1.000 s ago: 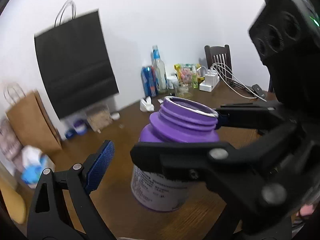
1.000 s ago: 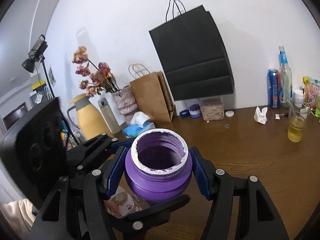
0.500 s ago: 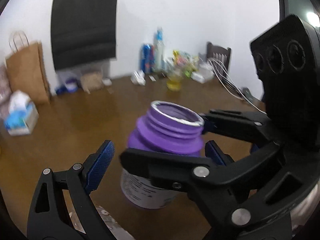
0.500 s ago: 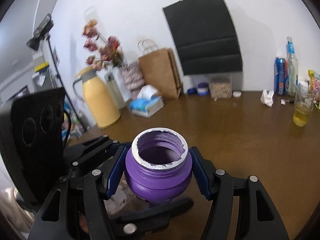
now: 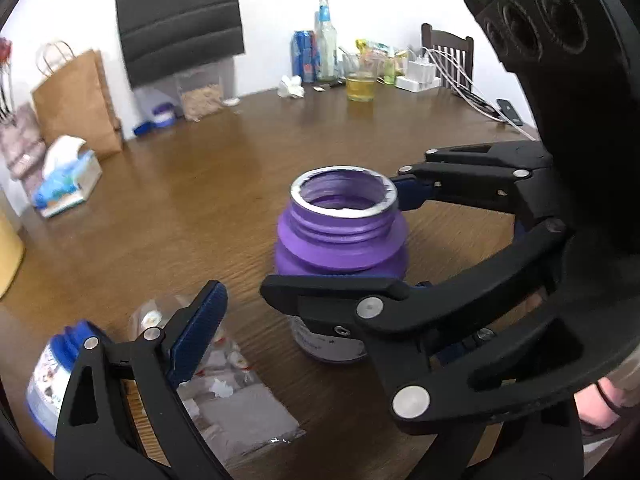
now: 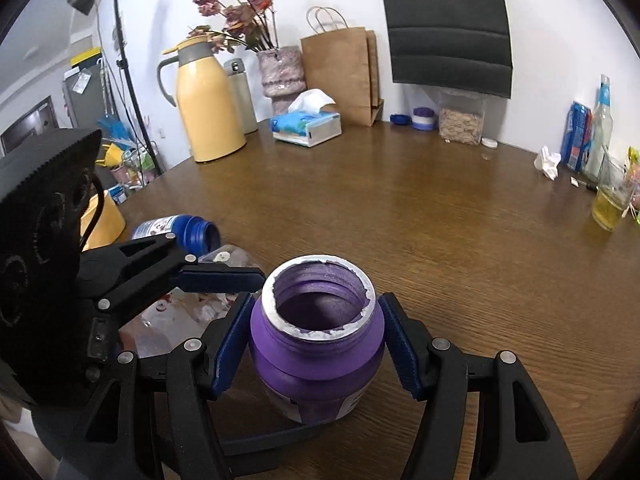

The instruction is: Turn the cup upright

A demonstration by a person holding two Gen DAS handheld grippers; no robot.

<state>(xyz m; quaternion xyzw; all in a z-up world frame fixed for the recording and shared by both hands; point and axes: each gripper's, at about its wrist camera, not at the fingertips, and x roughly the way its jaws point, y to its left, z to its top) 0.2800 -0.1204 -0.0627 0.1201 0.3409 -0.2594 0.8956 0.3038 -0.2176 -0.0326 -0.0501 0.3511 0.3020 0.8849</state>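
The cup is a purple wide-mouth jar (image 6: 316, 344), upright with its open mouth up, its base at or just above the brown table (image 6: 440, 220). It also shows in the left wrist view (image 5: 340, 248). My right gripper (image 6: 316, 350) is shut on its shoulder, one blue pad on each side. My left gripper (image 5: 312, 300) is open around the jar from the left; one blue pad (image 5: 196, 328) stands clear of it, the other finger lies behind the jar.
A blue jar (image 6: 176, 232) lies on its side at the left, next to a clear plastic bag (image 5: 224, 384). A yellow thermos (image 6: 208, 100), tissue box (image 6: 306, 128), paper bags and a glass of yellow drink (image 6: 610, 200) stand farther back.
Both grippers and the jar have come down toward the table. The right gripper has kept its hold throughout. The left gripper stays open.
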